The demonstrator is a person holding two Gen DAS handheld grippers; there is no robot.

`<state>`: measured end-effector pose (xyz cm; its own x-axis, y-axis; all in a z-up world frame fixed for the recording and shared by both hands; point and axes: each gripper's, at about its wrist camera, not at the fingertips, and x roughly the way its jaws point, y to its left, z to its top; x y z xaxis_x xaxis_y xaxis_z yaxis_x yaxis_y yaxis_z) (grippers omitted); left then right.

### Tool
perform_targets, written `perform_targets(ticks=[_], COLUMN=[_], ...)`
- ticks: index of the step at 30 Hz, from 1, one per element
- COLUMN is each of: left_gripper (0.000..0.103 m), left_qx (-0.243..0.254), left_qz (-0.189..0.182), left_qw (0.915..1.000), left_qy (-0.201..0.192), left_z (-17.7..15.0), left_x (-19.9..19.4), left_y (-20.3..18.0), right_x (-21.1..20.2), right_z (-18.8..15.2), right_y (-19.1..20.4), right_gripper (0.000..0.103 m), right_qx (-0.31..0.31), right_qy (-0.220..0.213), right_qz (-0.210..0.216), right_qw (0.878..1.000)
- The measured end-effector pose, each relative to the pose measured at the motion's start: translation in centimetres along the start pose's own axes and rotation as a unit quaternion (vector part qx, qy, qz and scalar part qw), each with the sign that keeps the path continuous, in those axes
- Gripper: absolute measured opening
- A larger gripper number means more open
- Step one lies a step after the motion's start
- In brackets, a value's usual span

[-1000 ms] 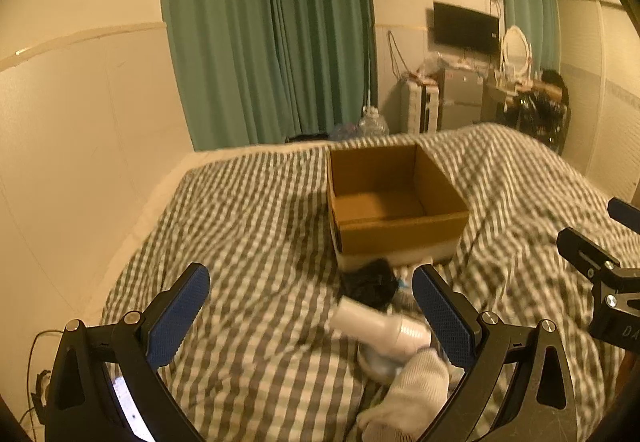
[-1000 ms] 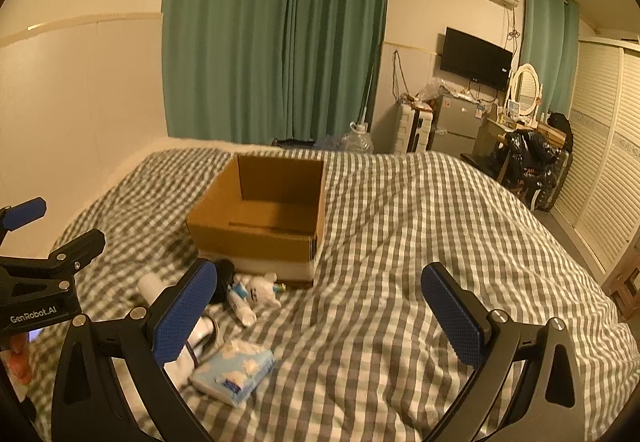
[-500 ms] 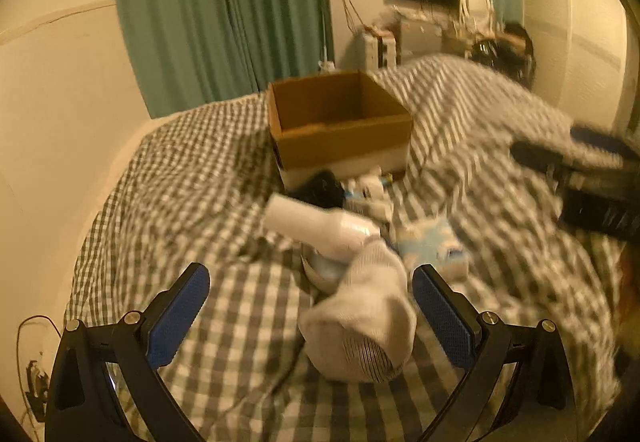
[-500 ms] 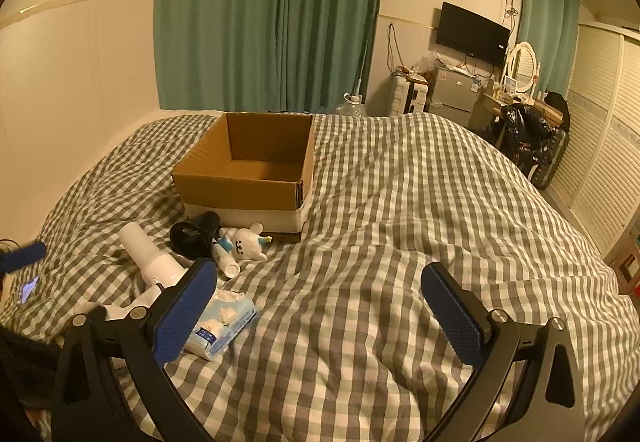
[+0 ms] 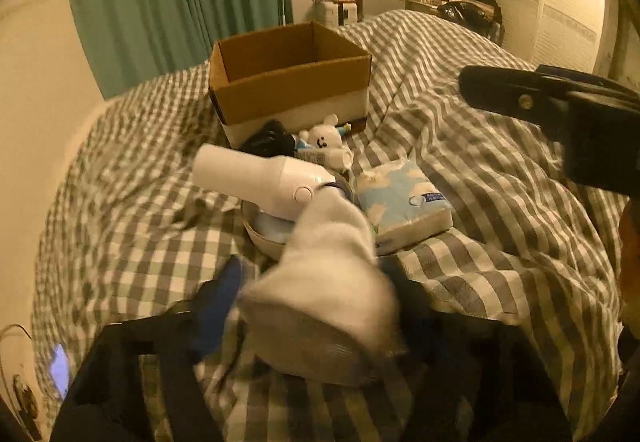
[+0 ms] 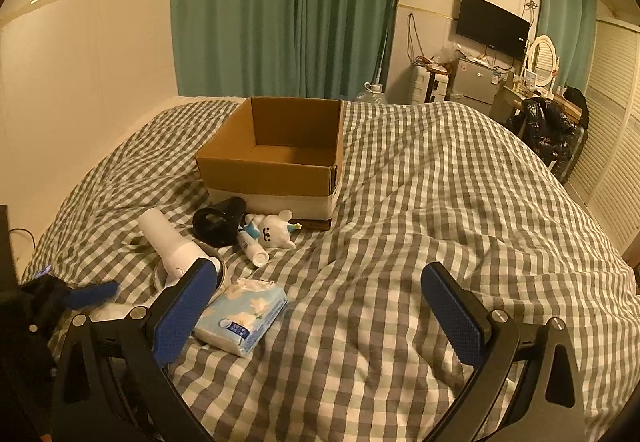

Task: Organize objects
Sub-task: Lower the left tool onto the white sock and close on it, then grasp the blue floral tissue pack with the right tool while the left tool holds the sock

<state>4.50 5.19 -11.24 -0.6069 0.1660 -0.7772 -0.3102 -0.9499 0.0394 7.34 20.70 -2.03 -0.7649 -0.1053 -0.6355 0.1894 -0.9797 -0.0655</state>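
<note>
An open empty cardboard box (image 5: 288, 77) (image 6: 276, 157) stands on the checked bed. In front of it lie a black cylinder (image 6: 219, 219), a white plush toy (image 6: 276, 230), a small tube (image 6: 252, 246), a white hair dryer (image 5: 264, 177) (image 6: 168, 242) over a round dish (image 5: 264, 238), a blue tissue pack (image 5: 402, 201) (image 6: 242, 314) and a white sock (image 5: 324, 282). My left gripper (image 5: 316, 306) is closed around the sock, blurred. My right gripper (image 6: 320, 306) is open and empty above the bedspread, right of the tissue pack.
The checked bedspread (image 6: 440, 201) is rumpled. A wall runs along the bed's left side (image 6: 80, 81). Green curtains (image 6: 280, 1) hang behind. A TV, fridge and dresser (image 6: 492, 81) stand at the far right. A lit phone (image 5: 60, 366) lies at the bed's left edge.
My left gripper moved forward and down onto the sock and its fingers closed in on it. My right gripper stayed open and shifted slightly nearer the objects.
</note>
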Motion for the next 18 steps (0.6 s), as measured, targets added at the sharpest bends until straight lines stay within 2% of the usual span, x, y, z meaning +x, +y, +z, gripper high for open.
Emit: perform_targets(ticks=[3,8,12,18], left_gripper=[0.060,0.059,0.059,0.059], left_qx=[-0.012,-0.027,-0.036,-0.056], left_qz=[-0.012,0.005,0.041,0.089], left_qw=[0.9997,0.9990,0.9967,0.9914], left_qy=[-0.015,-0.035,-0.060,-0.077], left_z=[0.2,0.5,1.0,1.9], left_x=[-0.6,-2.5,-3.6,-4.1], left_y=[0.6,1.7,2.8,5.4], right_x=[-0.1,0.2,0.5,1.3], right_z=[-0.1,-0.2,-0.5,-1.1], right_y=[-0.2,0.2,1.0,2.6], right_gripper=[0.103,0.103,0.103,0.103], right_qx=[0.003,0.001,-0.008,-0.028], right_qy=[0.000,0.005,0.009,0.025], right_qz=[-0.003,-0.002,0.000,0.007], right_qw=[1.000,1.000,1.000,0.999])
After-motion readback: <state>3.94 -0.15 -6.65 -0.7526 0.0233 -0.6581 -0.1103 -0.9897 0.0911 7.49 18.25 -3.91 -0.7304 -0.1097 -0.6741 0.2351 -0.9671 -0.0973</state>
